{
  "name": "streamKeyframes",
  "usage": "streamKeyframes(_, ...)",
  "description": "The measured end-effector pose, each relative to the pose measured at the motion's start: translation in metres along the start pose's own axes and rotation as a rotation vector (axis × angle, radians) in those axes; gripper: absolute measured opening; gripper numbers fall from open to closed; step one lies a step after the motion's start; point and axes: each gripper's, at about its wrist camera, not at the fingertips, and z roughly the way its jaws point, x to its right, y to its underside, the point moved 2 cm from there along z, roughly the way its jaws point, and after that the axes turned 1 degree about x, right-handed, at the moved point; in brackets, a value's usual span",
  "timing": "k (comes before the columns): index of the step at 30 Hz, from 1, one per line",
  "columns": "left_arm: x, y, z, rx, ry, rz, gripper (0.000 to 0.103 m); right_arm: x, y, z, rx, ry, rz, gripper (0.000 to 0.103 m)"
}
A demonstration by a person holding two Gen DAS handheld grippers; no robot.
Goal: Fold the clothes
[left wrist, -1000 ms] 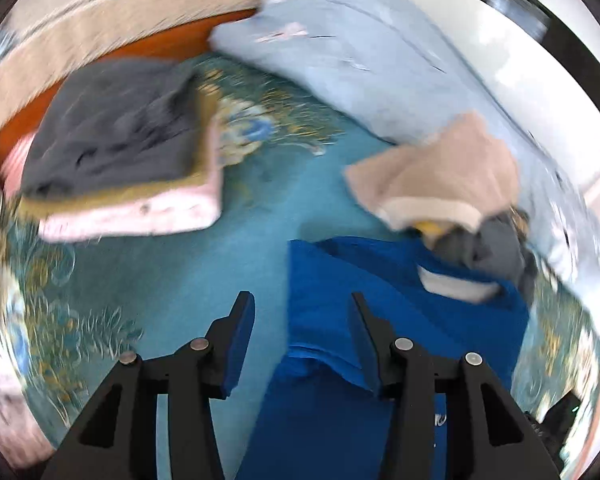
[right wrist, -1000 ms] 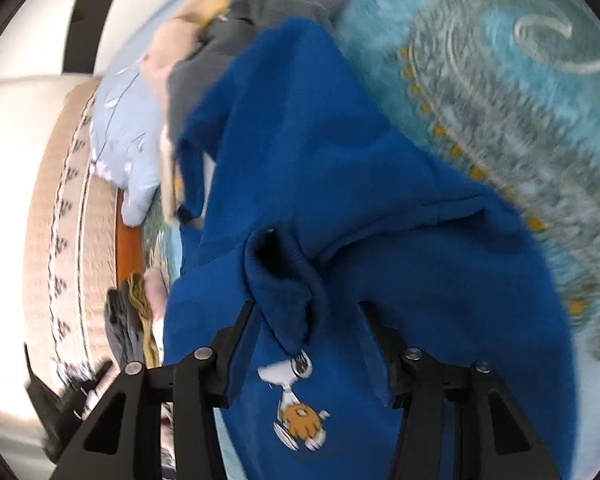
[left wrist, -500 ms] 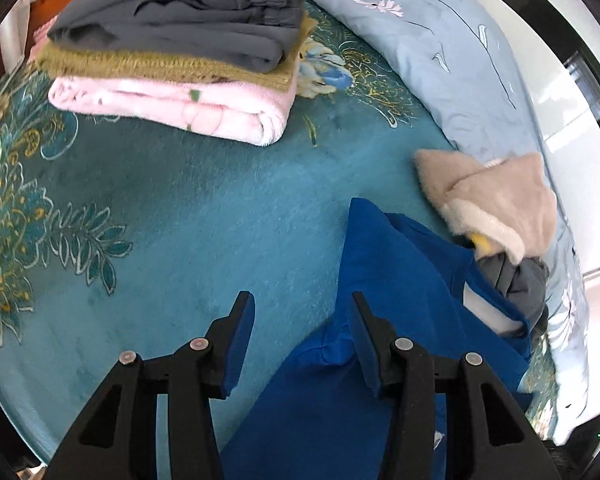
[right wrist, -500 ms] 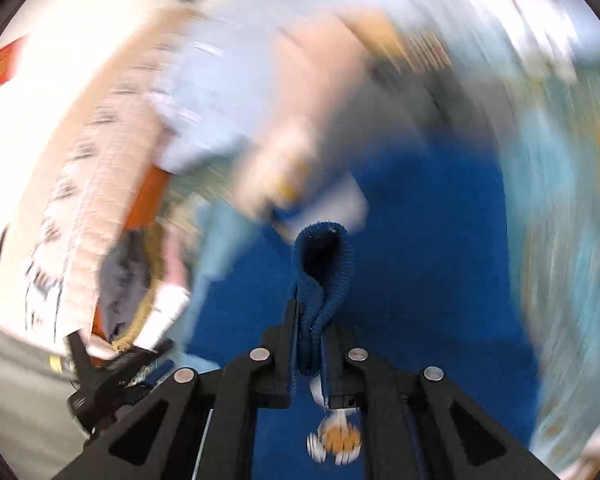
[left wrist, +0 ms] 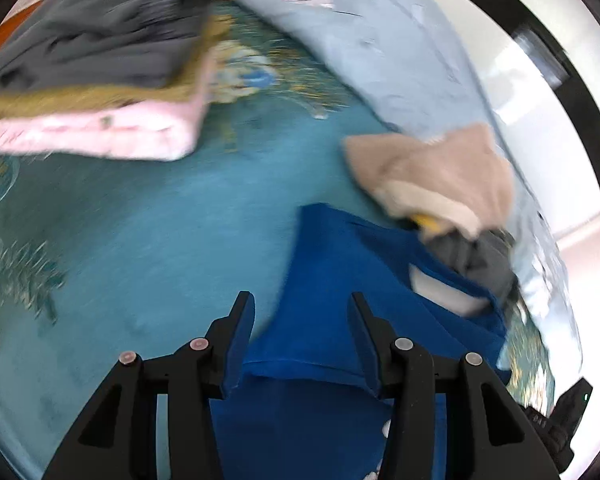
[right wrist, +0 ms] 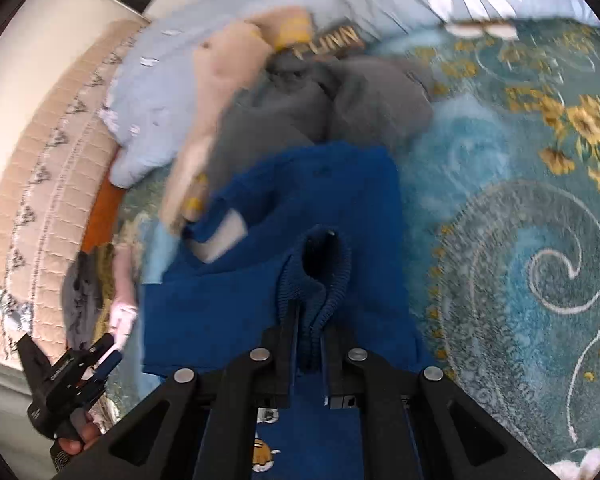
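Observation:
A blue sweatshirt (left wrist: 340,280) with a cartoon print lies on the teal bedspread (left wrist: 140,240). My left gripper (left wrist: 302,344) is open, just above the sweatshirt's near edge, holding nothing. My right gripper (right wrist: 309,340) is shut on the sweatshirt's ribbed cuff (right wrist: 324,272), which loops up between its fingers. The sweatshirt body (right wrist: 300,192) spreads beyond it. The left gripper also shows in the right wrist view (right wrist: 76,368) at the lower left.
A folded stack (left wrist: 100,72) of grey, olive and pink clothes sits at the far left. A loose pile of beige (left wrist: 432,172) and grey (right wrist: 340,96) clothes lies past the sweatshirt. A pale blue pillow (left wrist: 380,48) lies along the bed's edge.
My right gripper stays shut on the cuff and has swung, with the sweatshirt pulled along. My left gripper has come lower and closer over the sweatshirt's edge, still open.

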Motion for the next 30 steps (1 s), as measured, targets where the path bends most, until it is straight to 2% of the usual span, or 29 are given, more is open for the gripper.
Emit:
streamKeyframes(3,0.023,0.006,0.01,-0.033,0.051,0.09,0.049,-0.005,-0.004,-0.01,0.031,-0.013,-0.028,0.009)
streamKeyframes(5,0.036,0.012,0.019,-0.063,0.069,0.148,0.049,0.001,-0.005,-0.008,0.013,0.023,-0.024,0.009)
streamKeyframes(7,0.04,0.02,0.032,-0.108,0.051,0.185,0.049,0.007,-0.003,0.001,-0.022,0.075,-0.015,0.009)
streamKeyframes(12,0.024,0.033,0.061,-0.225,-0.011,0.175,0.049,0.024,-0.002,0.014,-0.049,0.122,0.022,0.009)
streamKeyframes(14,0.016,0.033,0.065,-0.239,0.003,0.127,0.049,0.03,-0.001,0.018,-0.055,0.134,0.037,0.009)
streamKeyframes(18,0.014,0.031,0.061,-0.238,0.017,0.109,0.049,0.029,-0.002,0.019,-0.068,0.154,0.019,0.01)
streamKeyframes(21,0.016,0.031,0.055,-0.235,0.016,0.121,0.049,0.032,-0.005,0.015,-0.071,0.183,0.021,0.017)
streamKeyframes(23,0.015,0.029,0.049,-0.228,0.02,0.12,0.049,0.037,-0.007,0.01,-0.067,0.207,0.031,0.017)
streamKeyframes(27,0.004,0.017,0.026,-0.149,0.041,0.054,0.049,0.042,-0.017,-0.012,0.003,0.272,0.04,0.017)
streamKeyframes(28,0.003,0.014,0.023,-0.131,0.044,0.044,0.049,0.041,-0.02,-0.02,0.03,0.271,0.043,0.017)
streamKeyframes(30,0.006,0.012,0.019,-0.106,0.047,0.055,0.049,0.023,-0.024,-0.03,0.083,0.207,0.035,0.017)
